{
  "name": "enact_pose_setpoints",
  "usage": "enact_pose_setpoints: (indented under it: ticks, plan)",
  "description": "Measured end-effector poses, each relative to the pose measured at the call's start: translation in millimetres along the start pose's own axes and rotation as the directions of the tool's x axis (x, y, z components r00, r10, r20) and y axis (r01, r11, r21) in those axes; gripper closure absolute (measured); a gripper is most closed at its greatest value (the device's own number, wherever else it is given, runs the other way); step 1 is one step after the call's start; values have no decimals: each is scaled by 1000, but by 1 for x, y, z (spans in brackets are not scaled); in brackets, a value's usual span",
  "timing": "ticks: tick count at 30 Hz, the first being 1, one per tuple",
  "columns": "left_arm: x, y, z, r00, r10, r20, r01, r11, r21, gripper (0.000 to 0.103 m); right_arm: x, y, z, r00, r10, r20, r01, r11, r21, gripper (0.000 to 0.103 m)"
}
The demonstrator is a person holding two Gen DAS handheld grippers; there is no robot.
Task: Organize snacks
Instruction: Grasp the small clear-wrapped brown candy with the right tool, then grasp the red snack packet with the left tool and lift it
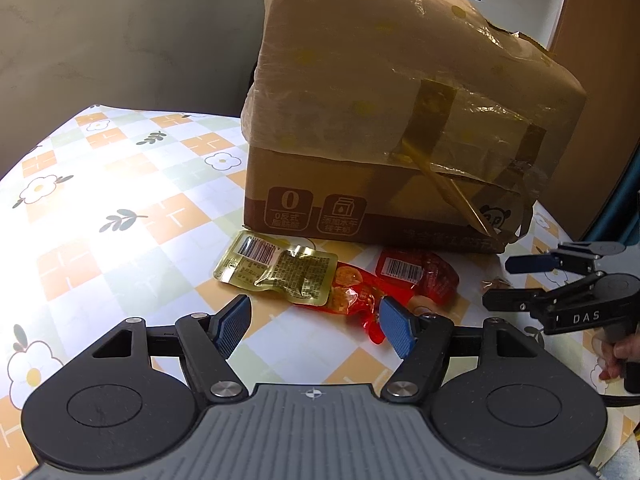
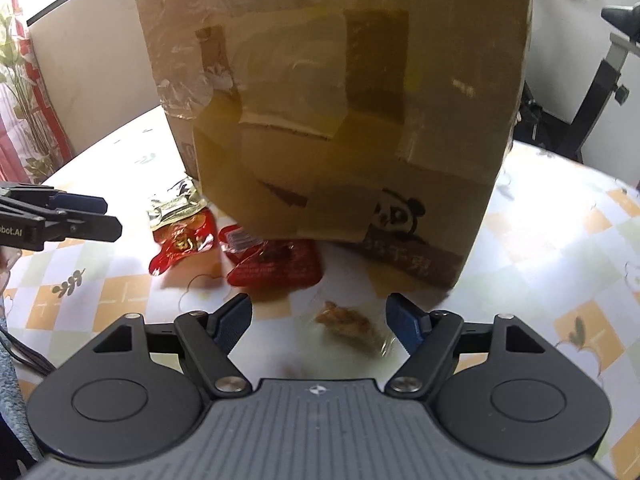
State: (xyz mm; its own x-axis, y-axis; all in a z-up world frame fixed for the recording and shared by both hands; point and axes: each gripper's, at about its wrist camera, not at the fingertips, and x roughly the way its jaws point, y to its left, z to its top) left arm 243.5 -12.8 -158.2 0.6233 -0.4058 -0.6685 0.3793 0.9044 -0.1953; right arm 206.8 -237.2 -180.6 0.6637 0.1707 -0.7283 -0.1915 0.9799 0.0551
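Observation:
Three snack packets lie on the table in front of a taped cardboard box [image 1: 380, 120] [image 2: 340, 120]: a gold packet [image 1: 276, 272] [image 2: 176, 204], a clear red packet [image 1: 352, 292] [image 2: 180, 240] and a red packet with a barcode [image 1: 416, 276] [image 2: 276, 264]. My left gripper [image 1: 315, 308] [image 2: 112, 216] stands open just short of them, and the clear red packet's tail lies by its right finger. My right gripper [image 2: 319, 304] [image 1: 498, 283] is open over a clear packet of brown snack [image 2: 348, 326], which lies between its fingers, nearer the right one.
The table wears a checked orange and white cloth with flowers [image 1: 120, 200] [image 2: 560, 240]. The box fills the far middle. A hand [image 1: 612, 360] holds the right gripper's handle. Beyond the table stand a plant [image 2: 16, 80] on the left and a black metal frame [image 2: 600, 80] on the right.

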Motion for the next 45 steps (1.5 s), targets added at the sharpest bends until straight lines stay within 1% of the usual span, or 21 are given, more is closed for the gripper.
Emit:
enact_pose_setpoints:
  ticks: [3,4,5,6,8,10,12,14,17,20,23,25,28,30,32,37,39,43,45]
  plan:
    - [0,2,0,1000,2,-2,-3,1000,-5,30,0,2,2,1000,-12,-12,11,997,-82,27]
    - [0,2,0,1000,3,-3,-3,1000,-7,30,1,3,2,1000,-20,-23,17,993,-117,32]
    - [1,2,0,1000,4,-4,-4,1000,-8,30,3,4,2,999,-27,-39,21,989,-149,41]
    - [1,2,0,1000,4,-5,-4,1000,-9,30,5,5,2,998,-31,-56,21,983,-182,44]
    - [0,1,-1,1000,0,-3,0,1000,-9,30,6,5,2,998,-30,-64,15,973,-232,45]
    - [0,0,-2,1000,-2,-4,2,1000,-10,30,8,3,3,998,-23,-66,6,967,-256,45]
    - [0,0,-3,1000,-6,-7,5,1000,-13,30,13,0,4,997,-9,-72,-9,968,-251,50]
    - [-1,0,-4,1000,-9,-10,8,1000,-15,30,17,-4,3,996,16,-92,-35,976,-215,64]
    - [-2,1,-4,1000,-15,-9,15,1000,-20,31,17,-6,0,996,49,-76,-60,988,-142,77]
    - [0,0,-5,999,-27,-21,27,999,-27,31,11,-3,-7,997,62,-43,-66,993,-101,82]
    - [5,-4,-4,998,-46,-38,45,998,-39,31,10,-2,-17,999,49,15,-48,998,-32,82]
    - [10,-6,-2,996,-67,-53,63,996,-70,31,12,0,-21,998,33,46,-33,999,-4,82]
    - [19,-10,1,994,-86,-72,76,989,-130,32,10,2,-26,997,15,80,-16,1000,11,82]
    - [28,-14,3,991,-96,-93,80,983,-165,38,10,2,-28,996,14,91,-15,1000,13,82]
    - [37,-20,5,989,-97,-112,76,981,-178,39,9,1,-29,995,15,98,-16,1000,12,82]
    - [53,-35,11,992,-32,-123,14,989,-150,39,6,0,-32,994,13,112,-12,1000,-2,82]
    - [60,-40,15,992,-6,-127,-11,991,-132,40,4,1,-33,993,12,115,-11,1000,-6,82]
    - [73,-57,17,990,65,-128,-72,996,-48,43,2,0,-35,993,18,120,-18,1000,-2,82]
    - [76,-69,13,987,100,-122,-99,995,18,43,2,0,-36,992,18,122,-18,1000,-3,82]
